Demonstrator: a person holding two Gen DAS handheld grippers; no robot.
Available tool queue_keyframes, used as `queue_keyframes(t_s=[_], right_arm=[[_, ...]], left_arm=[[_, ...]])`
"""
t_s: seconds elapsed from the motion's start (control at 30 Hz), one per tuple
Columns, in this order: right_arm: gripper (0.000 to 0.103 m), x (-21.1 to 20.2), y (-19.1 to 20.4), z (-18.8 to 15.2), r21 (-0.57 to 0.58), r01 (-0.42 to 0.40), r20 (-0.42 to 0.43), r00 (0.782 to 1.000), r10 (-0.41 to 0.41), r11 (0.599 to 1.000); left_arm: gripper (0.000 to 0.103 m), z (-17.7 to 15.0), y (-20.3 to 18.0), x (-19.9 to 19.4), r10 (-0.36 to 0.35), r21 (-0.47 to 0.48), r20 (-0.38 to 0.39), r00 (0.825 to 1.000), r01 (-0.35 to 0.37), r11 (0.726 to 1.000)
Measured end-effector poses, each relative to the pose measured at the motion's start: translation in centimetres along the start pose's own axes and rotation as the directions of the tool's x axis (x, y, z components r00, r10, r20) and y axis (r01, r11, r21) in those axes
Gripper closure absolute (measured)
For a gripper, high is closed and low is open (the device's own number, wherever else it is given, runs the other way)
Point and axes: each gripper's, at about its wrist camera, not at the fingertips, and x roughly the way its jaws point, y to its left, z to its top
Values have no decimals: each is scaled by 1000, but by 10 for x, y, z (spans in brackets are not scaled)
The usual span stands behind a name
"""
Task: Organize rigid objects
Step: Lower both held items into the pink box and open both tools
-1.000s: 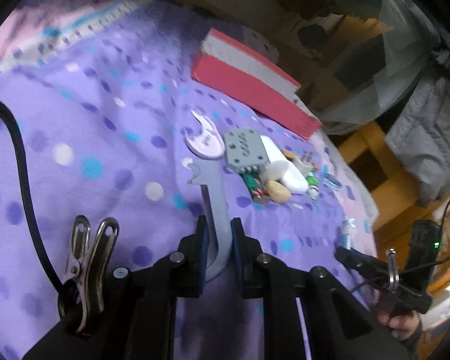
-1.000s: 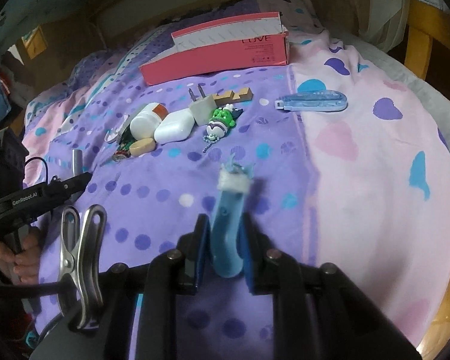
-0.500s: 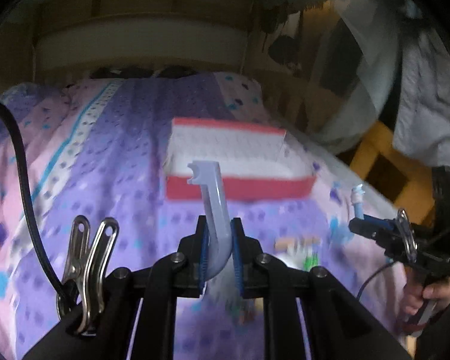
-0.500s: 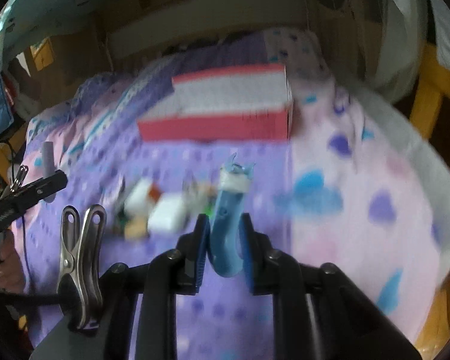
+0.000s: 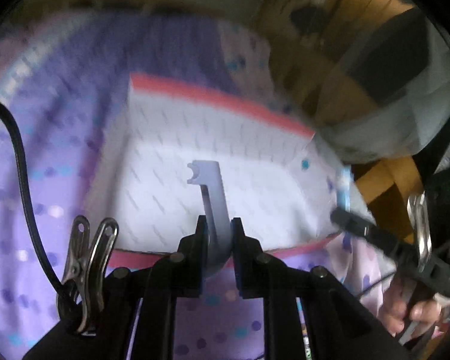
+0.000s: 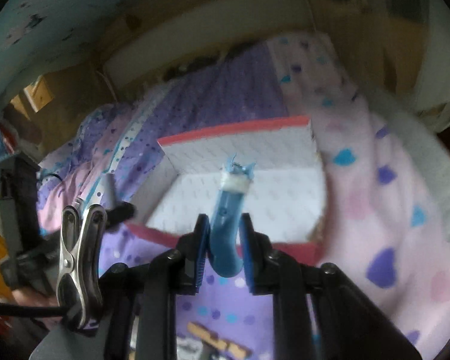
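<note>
Box (image 5: 225, 186) is the target, red outside, white dotted lining, sitting open on the purple spotted bedspread (image 5: 45, 198). Nearest us, our left gripper (image 5: 218, 234) is clamped on a grey hooked piece (image 5: 213, 198) hanging over the box's near wall, and our right gripper (image 6: 225, 234) pinches a blue tool (image 6: 226, 228) with a white collar above the same near edge. From what we can see, nothing's lying inside. Pink bedding (image 6: 384, 216) runs past the box's right wall, wooden frame beyond.

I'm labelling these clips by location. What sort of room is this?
Most likely a bedroom. The open box sits on a bedsheet with dots and hearts, a headboard-like panel stands behind, and wooden furniture is alongside. Each gripper holds an object over the box.
</note>
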Motion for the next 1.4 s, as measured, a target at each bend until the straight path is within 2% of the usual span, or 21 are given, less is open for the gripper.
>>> queue_keyframes(t_s=[0.07,0.13,0.2,0.23,0.27,0.33,0.43,0.53,0.6,0.7,0.8,0.87,0.9,1.03,1.1,1.2,1.23,1.27,1.3,1.33,1.4], right_arm=[[81,18,-6,13,50,21,-48,999,-18,999],[81,42,-14,27,120,107,-137,986,-91,987],[81,65,-20,33,150,213,-247,954,-172,965],[81,78,-23,35,160,247,-295,936,-192,956],[81,86,-25,34,169,267,-316,926,-205,949],[82,94,-30,29,166,337,-327,906,-270,927],[83,95,-28,19,124,343,-319,902,-290,931],[83,88,-30,15,91,405,-314,879,-360,910],[83,81,-38,8,120,369,-328,891,-314,922],[83,73,-45,3,136,354,-337,895,-293,925],[84,69,-49,1,144,362,-361,886,-292,921],[86,66,-45,2,145,367,-381,878,-291,919],[86,64,-44,0,145,369,-387,875,-291,918],[86,52,-44,-5,171,325,-379,893,-243,930],[86,50,-39,-8,132,348,-381,882,-277,928],[86,51,-31,-12,93,361,-384,873,-301,928],[84,50,-28,-14,82,357,-382,874,-302,931],[79,48,-26,-15,73,352,-374,877,-302,933],[66,45,-22,-17,56,348,-353,884,-307,936],[61,45,-20,-15,44,342,-334,890,-309,939],[46,35,-9,-19,-6,304,-254,921,-295,953]], left_arm=[[85,11,3,13,16,18,-47,999,-16,1000],[85,21,3,22,33,20,-93,995,-31,999],[85,27,9,36,106,15,-141,984,-105,994],[85,28,14,50,152,21,-168,974,-150,988],[85,25,20,65,167,29,-182,969,-165,986],[85,17,23,69,159,52,-160,974,-152,987],[85,9,19,60,172,69,-187,967,-161,985],[87,-9,17,49,185,127,-177,967,-164,978],[87,-19,14,42,194,114,-180,964,-176,978],[86,-29,7,32,206,110,-202,957,-187,976],[86,-38,12,23,223,97,-236,946,-205,974],[89,-49,17,15,267,95,-258,929,-251,963],[89,-54,18,11,256,97,-266,930,-238,966],[88,-60,16,-5,260,85,-265,929,-246,965],[87,-62,15,-7,266,82,-264,927,-253,964],[84,-68,17,-15,260,63,-224,939,-252,966],[80,-71,15,-21,257,55,-184,949,-251,966],[65,-76,14,-30,254,49,-115,960,-250,967],[58,-83,17,-35,233,48,-86,969,-230,972],[54,-87,16,-42,207,45,-43,977,-205,978],[51,-92,15,-52,196,32,26,980,-197,980]])
